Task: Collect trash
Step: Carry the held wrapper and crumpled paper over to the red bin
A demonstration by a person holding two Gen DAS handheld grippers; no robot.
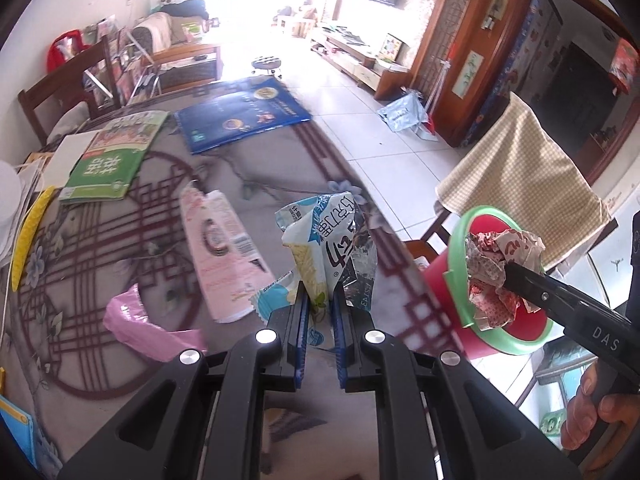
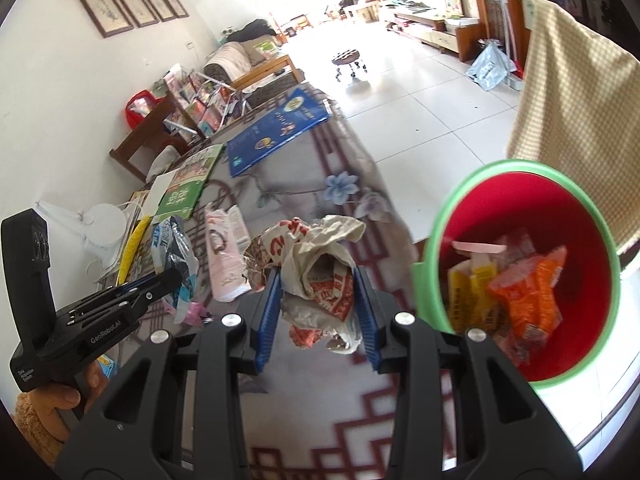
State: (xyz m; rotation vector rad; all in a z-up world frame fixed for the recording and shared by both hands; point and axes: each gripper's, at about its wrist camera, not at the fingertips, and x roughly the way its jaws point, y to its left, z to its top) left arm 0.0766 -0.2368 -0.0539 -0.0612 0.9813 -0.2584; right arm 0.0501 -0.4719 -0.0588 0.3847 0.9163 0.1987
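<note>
My left gripper [image 1: 320, 300] is shut on a crumpled blue-and-white snack bag [image 1: 324, 240], held upright above the table. In the right wrist view that gripper [image 2: 172, 274] shows at the left with the same bag [image 2: 172, 248]. My right gripper [image 2: 318, 280] is shut on a crumpled red-and-white wrapper [image 2: 316, 264], just left of the red bin with a green rim [image 2: 436, 248]. From the left wrist view, the wrapper [image 1: 500, 268] hangs over the bin's mouth [image 1: 456, 236]. Several wrappers lie inside the bin.
A pink wrapper [image 1: 220, 256] and a pink plastic bag [image 1: 140, 324] lie on the patterned tablecloth [image 1: 100, 220]. A green book [image 1: 112, 156] and a blue book [image 1: 240, 116] sit farther back. A chair draped with checked cloth [image 1: 520, 184] stands behind the bin.
</note>
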